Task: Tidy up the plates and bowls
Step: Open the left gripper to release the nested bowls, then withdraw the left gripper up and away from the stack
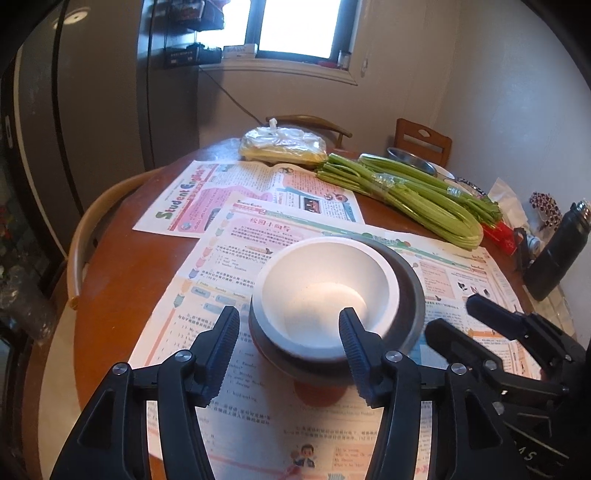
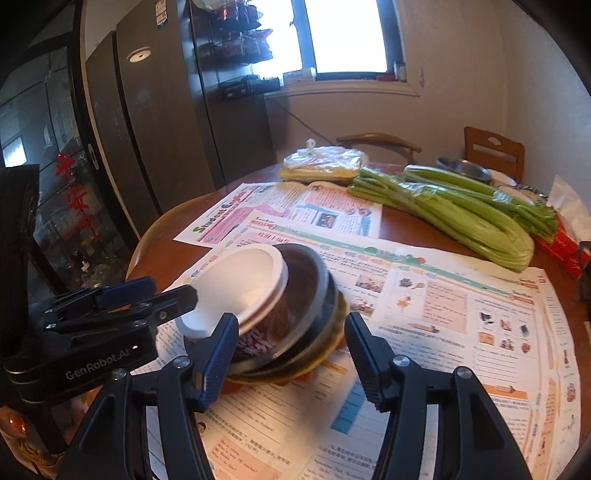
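**Backlit table, bent edges**

Daylight pours through the window, far beyond the tongs, blown out to plain white in both views. The room around it is dim and brownish. A soft glow lies inside the white bowl between the left gripper's fingers. Fisheye curvature bends the walls; black corners frame each view. The bowl stack looks slightly smeared.
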A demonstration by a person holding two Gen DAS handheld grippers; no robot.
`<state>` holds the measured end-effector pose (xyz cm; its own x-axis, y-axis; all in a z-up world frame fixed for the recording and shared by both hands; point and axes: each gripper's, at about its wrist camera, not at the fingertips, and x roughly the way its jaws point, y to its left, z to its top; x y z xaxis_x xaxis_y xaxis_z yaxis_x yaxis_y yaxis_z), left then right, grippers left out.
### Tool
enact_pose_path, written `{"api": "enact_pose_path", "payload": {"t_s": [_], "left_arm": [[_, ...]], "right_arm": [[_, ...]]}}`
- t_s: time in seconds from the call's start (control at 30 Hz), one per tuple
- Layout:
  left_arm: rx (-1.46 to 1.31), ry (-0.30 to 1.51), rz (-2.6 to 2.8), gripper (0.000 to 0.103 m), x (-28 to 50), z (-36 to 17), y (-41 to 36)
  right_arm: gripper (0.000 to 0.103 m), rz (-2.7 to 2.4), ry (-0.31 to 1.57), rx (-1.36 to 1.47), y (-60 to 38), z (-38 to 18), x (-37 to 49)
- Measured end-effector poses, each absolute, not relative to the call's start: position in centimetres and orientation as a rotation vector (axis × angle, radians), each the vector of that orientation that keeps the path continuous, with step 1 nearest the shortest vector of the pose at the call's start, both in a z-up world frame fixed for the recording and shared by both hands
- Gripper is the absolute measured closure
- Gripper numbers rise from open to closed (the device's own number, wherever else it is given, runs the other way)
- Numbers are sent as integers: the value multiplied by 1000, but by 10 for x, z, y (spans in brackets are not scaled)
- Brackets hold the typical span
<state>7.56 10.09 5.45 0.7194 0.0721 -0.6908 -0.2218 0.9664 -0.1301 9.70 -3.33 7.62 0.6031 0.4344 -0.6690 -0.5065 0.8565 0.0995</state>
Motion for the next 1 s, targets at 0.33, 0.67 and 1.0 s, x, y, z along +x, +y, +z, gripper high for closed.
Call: {"api": "enact_pose_path", "payload": {"t_s": [0.33,0.67,1.0], "left_arm": [[-198,713,191,43,28,67,79],[-203,728,224,41,-8,53,65],[-198,771,187,41,-21,37,53]], "right_arm": [[43,517,701,-114,-67,85,55],[42,498,699,-149,-90,75,15],[42,489,741,-165,-95,61,2]]}}
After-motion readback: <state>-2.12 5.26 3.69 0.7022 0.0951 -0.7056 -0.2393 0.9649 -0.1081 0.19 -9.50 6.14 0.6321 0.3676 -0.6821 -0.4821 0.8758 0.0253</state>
